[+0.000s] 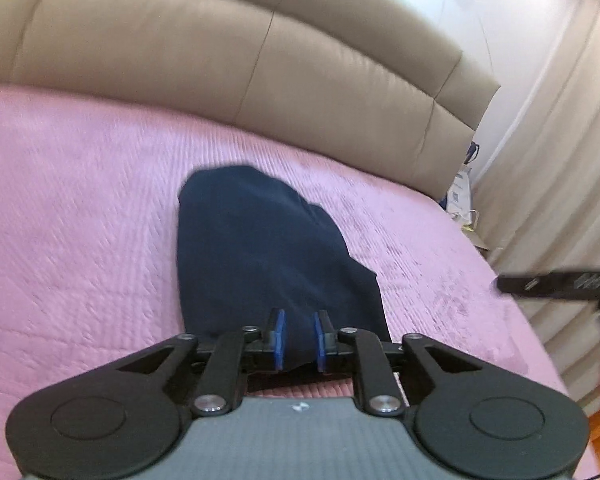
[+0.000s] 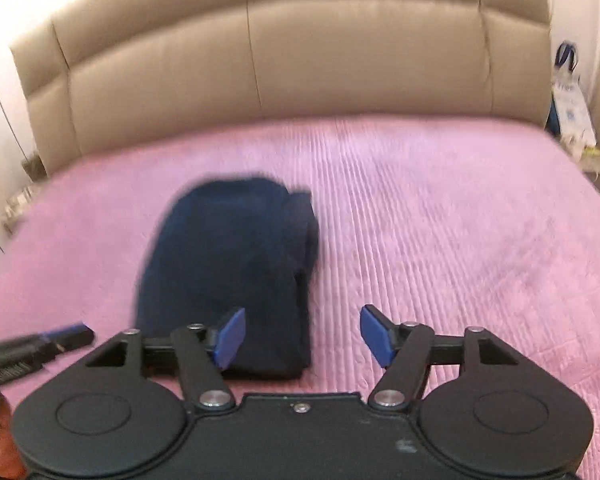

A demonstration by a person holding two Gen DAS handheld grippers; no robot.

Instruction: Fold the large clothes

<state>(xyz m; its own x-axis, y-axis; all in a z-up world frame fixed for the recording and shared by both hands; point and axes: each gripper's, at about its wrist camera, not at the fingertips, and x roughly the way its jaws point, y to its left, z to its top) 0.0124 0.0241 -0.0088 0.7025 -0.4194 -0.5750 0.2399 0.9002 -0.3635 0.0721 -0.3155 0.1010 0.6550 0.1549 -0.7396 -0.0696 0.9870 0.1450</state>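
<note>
Folded dark navy garment point(image 2: 232, 268) flat on pink quilted bedspread point(image 2: 440, 220) | left gripper point(image 1: 299, 338) grasping garment's near edge | right gripper point(image 2: 302, 334) released, near right edge | beige padded headboard point(image 2: 260, 52) far.

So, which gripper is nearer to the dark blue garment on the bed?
Left. The left gripper has its narrow-set pads at the near end of the dark blue garment. The right gripper is open, mostly over the pink bedcover beside the garment's right edge.

No legible text; print on white bag point(image 2: 571, 104) too blurred.
</note>
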